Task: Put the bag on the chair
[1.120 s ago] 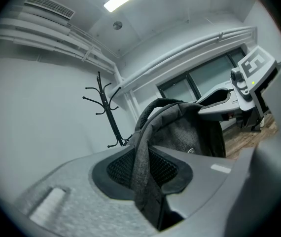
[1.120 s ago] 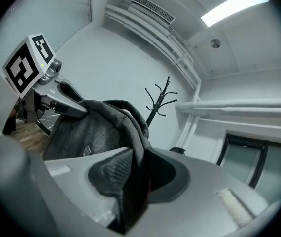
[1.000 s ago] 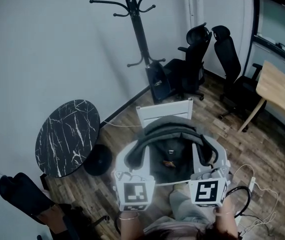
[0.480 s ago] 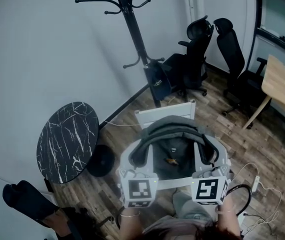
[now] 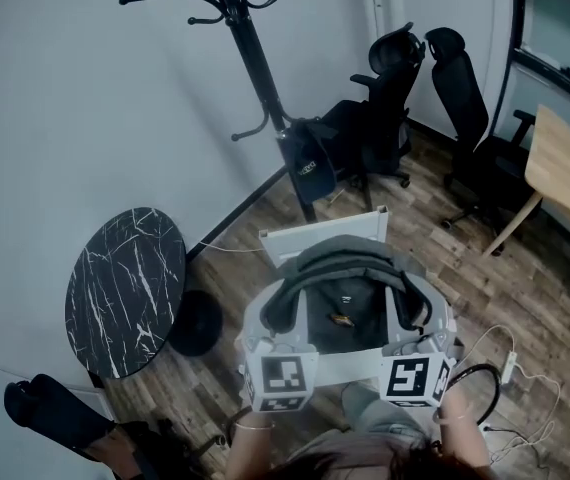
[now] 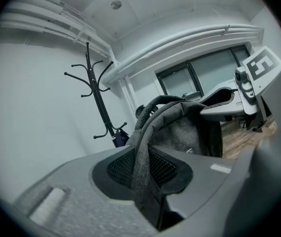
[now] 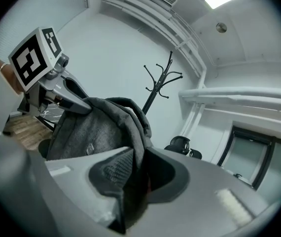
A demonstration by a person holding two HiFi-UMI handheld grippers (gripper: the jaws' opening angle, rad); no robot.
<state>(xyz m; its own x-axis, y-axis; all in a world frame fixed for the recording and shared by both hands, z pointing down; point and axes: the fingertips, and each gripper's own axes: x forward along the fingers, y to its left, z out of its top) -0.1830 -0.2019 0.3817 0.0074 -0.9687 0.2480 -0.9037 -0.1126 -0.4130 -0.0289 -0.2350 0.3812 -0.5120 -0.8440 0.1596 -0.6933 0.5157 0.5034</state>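
- Bag: grey backpack, held up at both sides over the white chair (just in front of its back rail).
- Left gripper: jaws narrowly parted, clamped on a grey strap of the Bag.
- Right gripper: jaws just closed further, clamped on the Bag's other side.
- Coat stand: placed behind the chair.

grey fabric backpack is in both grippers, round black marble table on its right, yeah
No: in the head view the round black marble table stands left of the grey fabric backpack. The left gripper and right gripper, jaws just tightening, do hold it.
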